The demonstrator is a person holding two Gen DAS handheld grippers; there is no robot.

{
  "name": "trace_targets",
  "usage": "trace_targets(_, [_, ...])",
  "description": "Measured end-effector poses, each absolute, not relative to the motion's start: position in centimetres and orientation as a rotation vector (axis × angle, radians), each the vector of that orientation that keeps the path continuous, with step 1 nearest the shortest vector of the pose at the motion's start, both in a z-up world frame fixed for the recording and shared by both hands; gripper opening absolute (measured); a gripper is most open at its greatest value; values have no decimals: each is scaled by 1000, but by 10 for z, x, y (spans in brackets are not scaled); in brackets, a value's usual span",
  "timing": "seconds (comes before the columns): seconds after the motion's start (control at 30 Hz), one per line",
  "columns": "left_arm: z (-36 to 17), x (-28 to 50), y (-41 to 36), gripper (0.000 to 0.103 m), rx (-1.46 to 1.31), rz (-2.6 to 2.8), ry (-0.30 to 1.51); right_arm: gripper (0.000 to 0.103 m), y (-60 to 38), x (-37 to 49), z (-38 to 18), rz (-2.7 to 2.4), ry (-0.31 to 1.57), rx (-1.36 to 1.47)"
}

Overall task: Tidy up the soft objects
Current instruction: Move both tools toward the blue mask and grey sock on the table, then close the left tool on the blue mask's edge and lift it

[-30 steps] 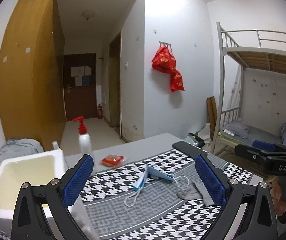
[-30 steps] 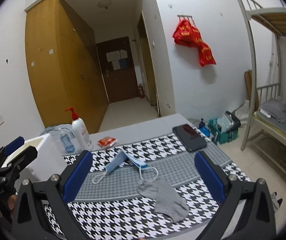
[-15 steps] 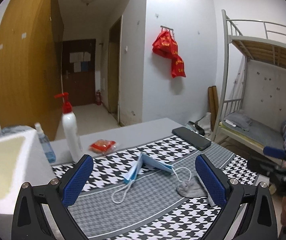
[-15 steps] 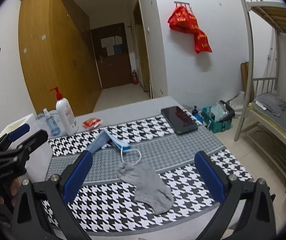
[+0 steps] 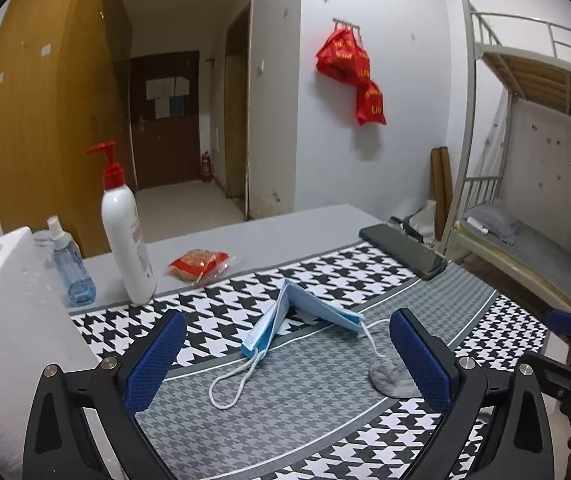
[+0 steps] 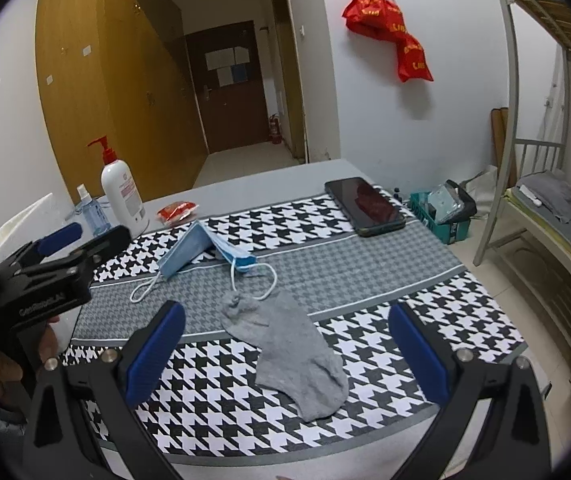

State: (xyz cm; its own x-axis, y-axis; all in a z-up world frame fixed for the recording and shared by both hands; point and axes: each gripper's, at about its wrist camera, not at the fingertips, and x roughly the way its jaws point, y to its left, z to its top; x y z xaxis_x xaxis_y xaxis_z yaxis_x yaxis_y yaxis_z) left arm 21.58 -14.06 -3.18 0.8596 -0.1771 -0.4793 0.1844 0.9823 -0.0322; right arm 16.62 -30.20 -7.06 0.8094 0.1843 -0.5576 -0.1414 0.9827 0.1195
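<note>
Both grippers, left (image 5: 287, 360) and right (image 6: 285, 354), fingers spread wide, holding nothing. Grey sock (image 6: 285, 344) lies lengthwise from centre toward lower right.

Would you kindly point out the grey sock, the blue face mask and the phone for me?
grey sock (image 6: 285, 344): right wrist view, middle of the foot.
blue face mask (image 5: 317, 311): left wrist view, right-hand folded panel.
phone (image 6: 363, 206): right wrist view, centre of the dark screen.
</note>
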Motion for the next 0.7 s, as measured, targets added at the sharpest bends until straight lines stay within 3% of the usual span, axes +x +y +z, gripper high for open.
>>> trace_targets(0.43, [-58, 255, -141, 94, 8, -155, 592, 103, -304, 185, -80, 210, 649, 70])
trace_targets(0.7, [-75, 280, -142, 76, 33, -142, 648, 103, -299, 191, -91, 223, 669, 12])
